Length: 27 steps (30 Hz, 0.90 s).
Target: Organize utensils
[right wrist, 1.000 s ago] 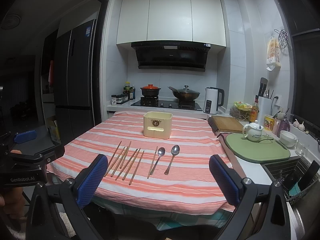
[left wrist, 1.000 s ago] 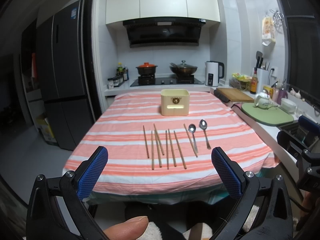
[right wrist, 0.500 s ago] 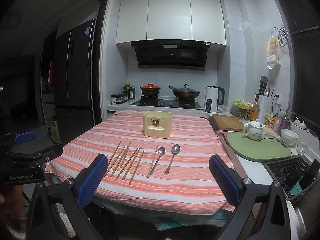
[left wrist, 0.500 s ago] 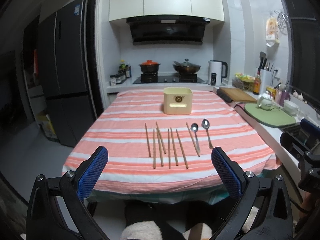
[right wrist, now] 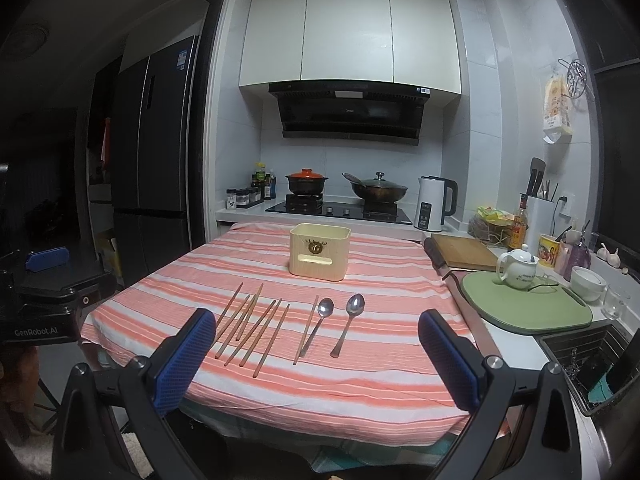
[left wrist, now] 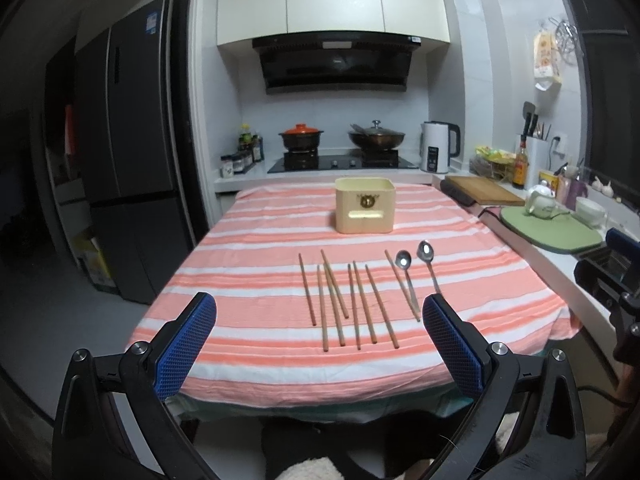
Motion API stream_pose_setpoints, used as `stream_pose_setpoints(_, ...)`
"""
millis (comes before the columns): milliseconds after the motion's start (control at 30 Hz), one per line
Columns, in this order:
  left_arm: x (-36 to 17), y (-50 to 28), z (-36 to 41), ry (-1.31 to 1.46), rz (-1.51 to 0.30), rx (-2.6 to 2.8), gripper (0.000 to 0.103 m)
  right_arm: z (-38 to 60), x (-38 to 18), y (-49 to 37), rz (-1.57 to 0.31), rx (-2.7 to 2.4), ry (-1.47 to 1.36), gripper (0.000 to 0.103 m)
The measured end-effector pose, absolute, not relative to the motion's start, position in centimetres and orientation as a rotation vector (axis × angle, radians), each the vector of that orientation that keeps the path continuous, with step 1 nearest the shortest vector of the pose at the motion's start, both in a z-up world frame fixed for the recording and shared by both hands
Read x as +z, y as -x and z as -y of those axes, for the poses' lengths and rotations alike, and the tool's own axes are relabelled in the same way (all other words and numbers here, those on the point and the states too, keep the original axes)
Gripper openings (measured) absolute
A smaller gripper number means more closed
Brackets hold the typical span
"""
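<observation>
I'm holding both sets of jaws spread wide with nothing between the blue pads. The left gripper (left wrist: 319, 342) is hanging off the near edge of the bench (left wrist: 256, 364), and the right gripper (right wrist: 314, 354) is doing the same from a spot further to the right.

Past the jaws, I'm looking at the utensils lying loose on the striped cloth — a spread of wooden chopsticks (left wrist: 347, 300) running roughly front to back, some touching or crossing. One more chopstick (left wrist: 401, 283) is lying apart from that spread, just beside the left spoon (left wrist: 405, 267); in the right wrist view its tip seems to be meeting the spoon's handle. The right spoon (left wrist: 427, 258) is sitting a little apart, its bowl pointing away from me.

Beyond the utensils, the cream holder box (left wrist: 365, 210) is standing upright near the middle of the bench, well apart from them, its top open.

Further out I'm seeing the stove with a red-lidded pot (right wrist: 306, 185) and a wok (right wrist: 376, 189), a white kettle (right wrist: 432, 208), and on the counter to the right a cutting board (right wrist: 464, 254) and a white teapot (right wrist: 516, 270) on a green mat (right wrist: 528, 308).
</observation>
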<state>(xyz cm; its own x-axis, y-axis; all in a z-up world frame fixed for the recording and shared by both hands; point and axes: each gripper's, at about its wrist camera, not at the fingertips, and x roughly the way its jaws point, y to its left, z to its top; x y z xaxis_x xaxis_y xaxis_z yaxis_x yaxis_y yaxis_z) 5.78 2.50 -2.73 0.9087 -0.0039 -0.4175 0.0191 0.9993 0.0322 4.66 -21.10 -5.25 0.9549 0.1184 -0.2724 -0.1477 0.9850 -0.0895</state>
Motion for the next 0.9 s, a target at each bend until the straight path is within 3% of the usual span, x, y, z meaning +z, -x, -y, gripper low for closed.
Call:
stream_pose_setpoints(333, -8.8, -11.5, -4.9, 0.006, -0.553, -0.031, 0.103, 21.8, -8.5, -9.7, -0.274, 0.176, 0.155, 0.103)
stream_pose_setpoints(900, -17.3, -18.6, -4.9, 0.037, -0.680, -0.115, 0.102, 20.6, -18.0, -17.2, -0.459, 0.254, 0.178, 0.103)
